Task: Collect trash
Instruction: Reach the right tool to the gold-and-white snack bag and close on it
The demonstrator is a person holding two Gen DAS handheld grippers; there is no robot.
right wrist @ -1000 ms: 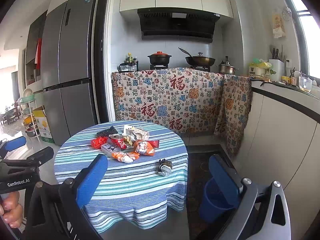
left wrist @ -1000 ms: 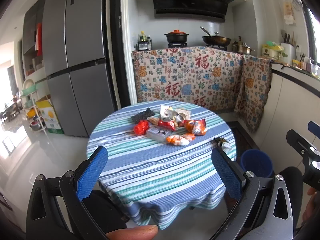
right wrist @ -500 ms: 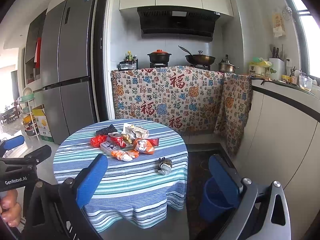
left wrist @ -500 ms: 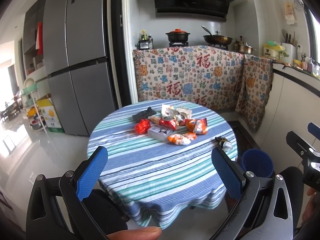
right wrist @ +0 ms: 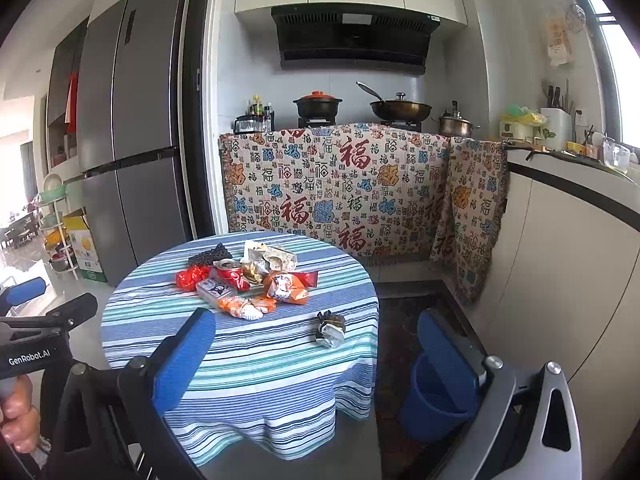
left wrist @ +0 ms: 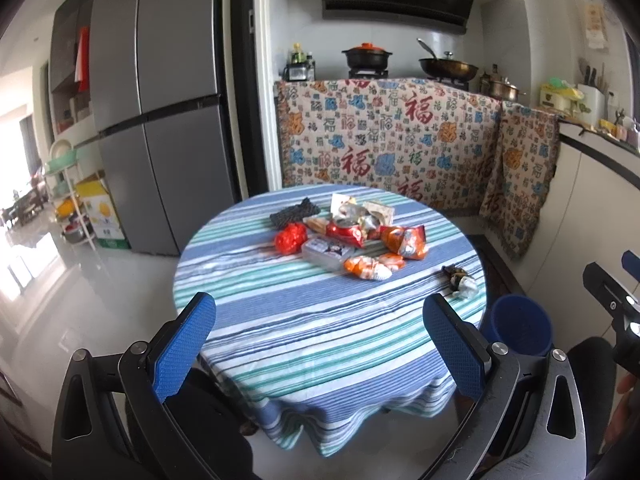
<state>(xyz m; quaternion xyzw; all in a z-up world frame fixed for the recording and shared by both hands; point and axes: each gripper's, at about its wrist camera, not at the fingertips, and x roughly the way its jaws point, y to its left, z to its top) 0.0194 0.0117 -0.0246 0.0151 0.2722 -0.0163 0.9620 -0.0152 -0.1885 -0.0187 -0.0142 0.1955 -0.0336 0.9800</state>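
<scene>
We hold left gripper [left wrist: 319, 344] wide open, empty | right gripper [right wrist: 320, 356] wide open, empty | snack wrappers [right wrist: 256, 276] piled mid round striped table [right wrist: 248, 364] | crumpled wrapper [right wrist: 330, 330] near its right edge | blue bin [right wrist: 434, 404] on floor beside table

The table's [left wrist: 320, 320] near half lies bare; wrappers [left wrist: 352, 236] crowd its far middle.

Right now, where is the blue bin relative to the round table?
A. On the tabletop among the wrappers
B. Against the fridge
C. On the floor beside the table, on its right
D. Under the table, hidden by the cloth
C: the blue bin stands on the floor just right of the striped table, partly behind a finger of the right claw.
</scene>
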